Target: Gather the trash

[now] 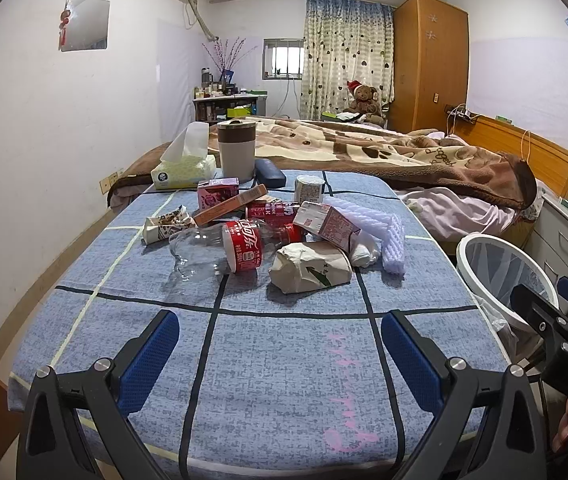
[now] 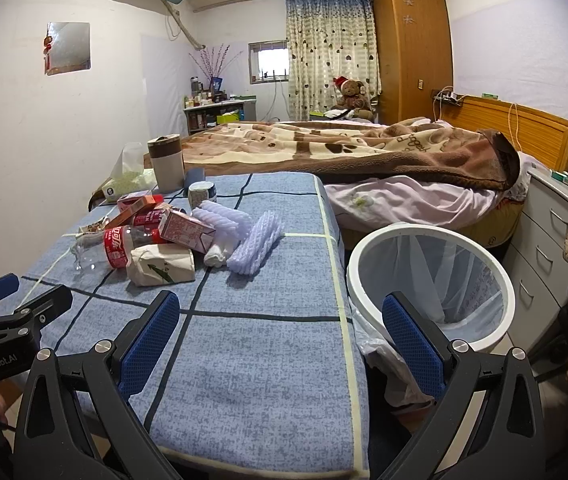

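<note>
A pile of trash lies on the blue checked tablecloth [image 1: 284, 360]: an empty cola bottle [image 1: 228, 248], a crumpled paper bag [image 1: 310, 266], a pink milk carton [image 1: 324, 222], white foam netting [image 1: 384, 236] and a red can [image 1: 272, 212]. The pile also shows in the right wrist view, with the bottle [image 2: 124, 244], bag [image 2: 162, 264] and foam netting [image 2: 256, 244]. A white bin [image 2: 430, 284] with a clear liner stands right of the table. My left gripper [image 1: 280, 344] is open and empty, short of the pile. My right gripper [image 2: 280, 324] is open and empty over the table's right edge.
A tissue box [image 1: 184, 168], a lidded cup [image 1: 238, 150] and a dark case [image 1: 270, 172] stand behind the pile. A bed with a brown blanket [image 1: 384, 152] lies beyond. Drawers [image 2: 552, 232] stand at the right.
</note>
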The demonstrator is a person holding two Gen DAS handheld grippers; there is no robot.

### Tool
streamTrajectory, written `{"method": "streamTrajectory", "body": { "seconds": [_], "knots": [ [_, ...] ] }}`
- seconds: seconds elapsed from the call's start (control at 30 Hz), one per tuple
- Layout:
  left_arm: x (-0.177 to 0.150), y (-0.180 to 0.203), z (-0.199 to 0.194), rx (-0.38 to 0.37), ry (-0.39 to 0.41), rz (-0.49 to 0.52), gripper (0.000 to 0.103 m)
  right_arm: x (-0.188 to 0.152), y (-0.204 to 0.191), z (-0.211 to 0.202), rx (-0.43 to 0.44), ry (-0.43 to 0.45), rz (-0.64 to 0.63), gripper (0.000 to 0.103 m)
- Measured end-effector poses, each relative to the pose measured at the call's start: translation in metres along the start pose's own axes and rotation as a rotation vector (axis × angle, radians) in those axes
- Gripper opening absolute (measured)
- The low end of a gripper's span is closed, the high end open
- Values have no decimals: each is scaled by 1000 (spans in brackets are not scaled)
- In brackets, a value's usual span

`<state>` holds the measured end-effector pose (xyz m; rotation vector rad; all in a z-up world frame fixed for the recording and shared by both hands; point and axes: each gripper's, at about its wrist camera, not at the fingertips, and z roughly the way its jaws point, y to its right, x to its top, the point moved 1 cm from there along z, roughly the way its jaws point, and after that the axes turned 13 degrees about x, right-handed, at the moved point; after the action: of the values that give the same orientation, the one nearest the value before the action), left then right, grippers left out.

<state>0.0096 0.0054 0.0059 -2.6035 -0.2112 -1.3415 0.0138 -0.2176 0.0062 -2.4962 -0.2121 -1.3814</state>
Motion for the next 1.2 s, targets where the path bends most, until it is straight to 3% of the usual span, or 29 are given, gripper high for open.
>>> {"method": "streamTrajectory", "body": {
  "seconds": [1.2],
  "knots": [
    [4,-9,10,-3,-7,-9,103,4,0,4,-7,-9,-5,103]
  ]
}}
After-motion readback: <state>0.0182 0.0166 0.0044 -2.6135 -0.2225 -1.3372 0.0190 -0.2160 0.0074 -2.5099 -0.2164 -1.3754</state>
